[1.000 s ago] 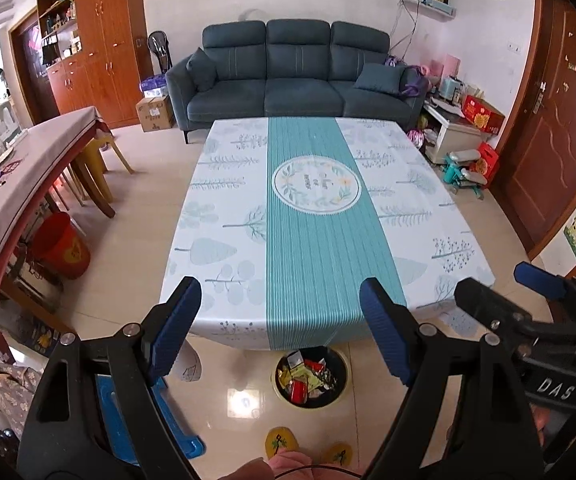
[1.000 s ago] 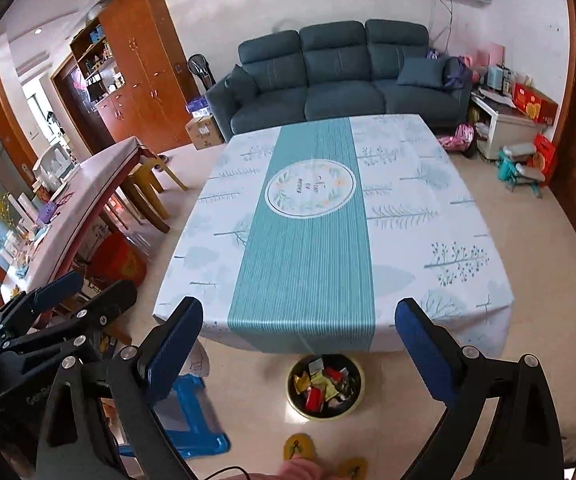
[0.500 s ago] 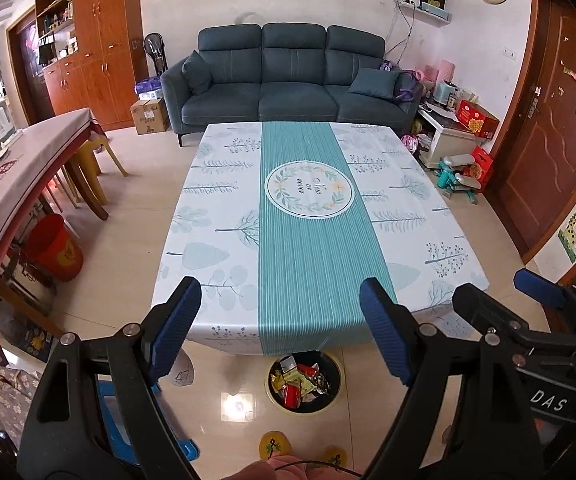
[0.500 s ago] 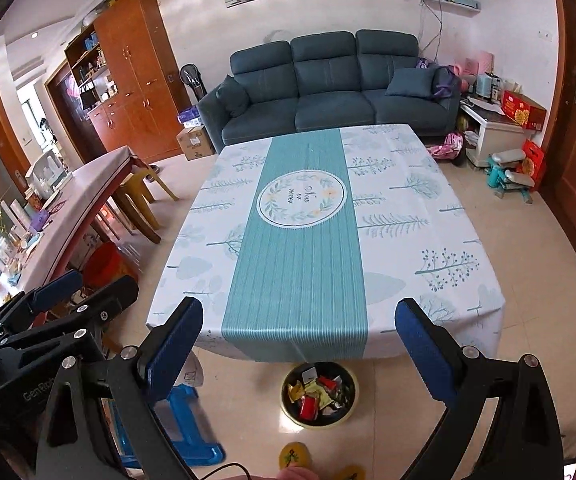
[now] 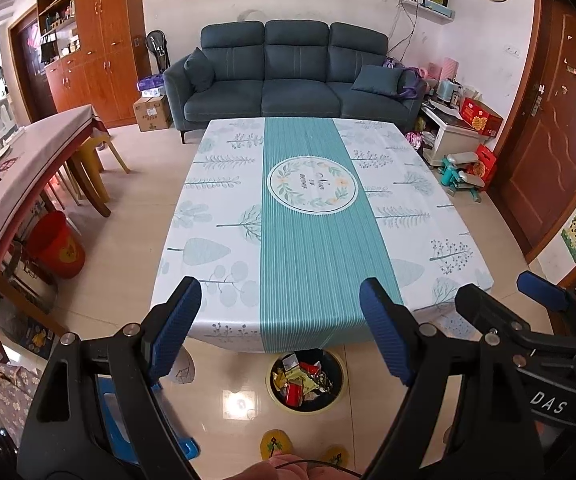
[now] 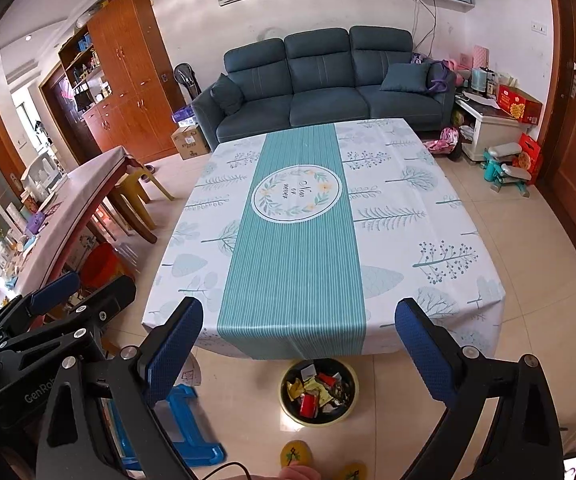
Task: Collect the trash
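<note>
Two pairs of tongs hang side by side above the near edge of the desk (image 5: 316,240), and both are spread wide with nothing between their blue pads. The left tongs (image 5: 280,328) frame the striped middle band of the cloth; the right tongs (image 6: 298,344) do the same from a little further right, and each can be seen at the edge of the other's view. Below and just ahead of both, on the tiled floor and partly tucked under the hanging hem of the cloth, stands the round bin (image 6: 319,392), its rim yellowish and its inside dark. It is well filled with trash (image 5: 302,378): crumpled wrappers in red, yellow and silver, heaped loosely. Beyond the tongs the whole desk top shows only its printed leaves and the round wreath in the middle, with no wrapper or scrap that I can make out on it. Judging by that, the collecting looks finished or very nearly so, since everything loose seems to be in the bin. What could be left is a check of the floor around the bin, where I see only the person's yellow slippers (image 6: 296,454) and a blue stool (image 6: 192,428) down to the left of the tongs.
</note>
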Motion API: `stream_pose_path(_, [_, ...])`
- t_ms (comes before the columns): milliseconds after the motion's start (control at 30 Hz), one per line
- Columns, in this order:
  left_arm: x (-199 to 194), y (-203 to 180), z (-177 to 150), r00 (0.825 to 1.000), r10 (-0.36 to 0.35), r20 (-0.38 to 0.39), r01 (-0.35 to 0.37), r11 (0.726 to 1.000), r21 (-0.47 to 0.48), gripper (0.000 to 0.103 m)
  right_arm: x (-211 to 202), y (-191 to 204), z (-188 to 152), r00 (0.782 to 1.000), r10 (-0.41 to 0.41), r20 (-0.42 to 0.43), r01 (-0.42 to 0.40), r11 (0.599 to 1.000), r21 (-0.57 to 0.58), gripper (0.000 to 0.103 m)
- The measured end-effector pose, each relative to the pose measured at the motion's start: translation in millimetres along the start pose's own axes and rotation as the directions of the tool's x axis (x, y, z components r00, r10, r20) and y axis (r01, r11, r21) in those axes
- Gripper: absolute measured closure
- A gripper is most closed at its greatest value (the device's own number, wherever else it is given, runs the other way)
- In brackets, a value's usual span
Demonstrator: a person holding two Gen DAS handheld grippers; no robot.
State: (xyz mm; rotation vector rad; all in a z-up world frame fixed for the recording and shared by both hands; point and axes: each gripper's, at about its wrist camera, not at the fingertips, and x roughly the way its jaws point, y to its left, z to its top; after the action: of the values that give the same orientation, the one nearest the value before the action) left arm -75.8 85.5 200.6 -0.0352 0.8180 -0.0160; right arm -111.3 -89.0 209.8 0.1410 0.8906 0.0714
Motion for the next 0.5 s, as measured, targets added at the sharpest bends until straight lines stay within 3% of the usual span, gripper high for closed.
stream_pose_path(500, [6.3, -1.7, -2.7, 1.000, 0.002, -0.008, -0.002, 1.000, -0.004, 0.024, -0.7, -1.3, 1.3, 1.000, 0.001, 0.001, -0.001, 1.000, -0.003, 0.005])
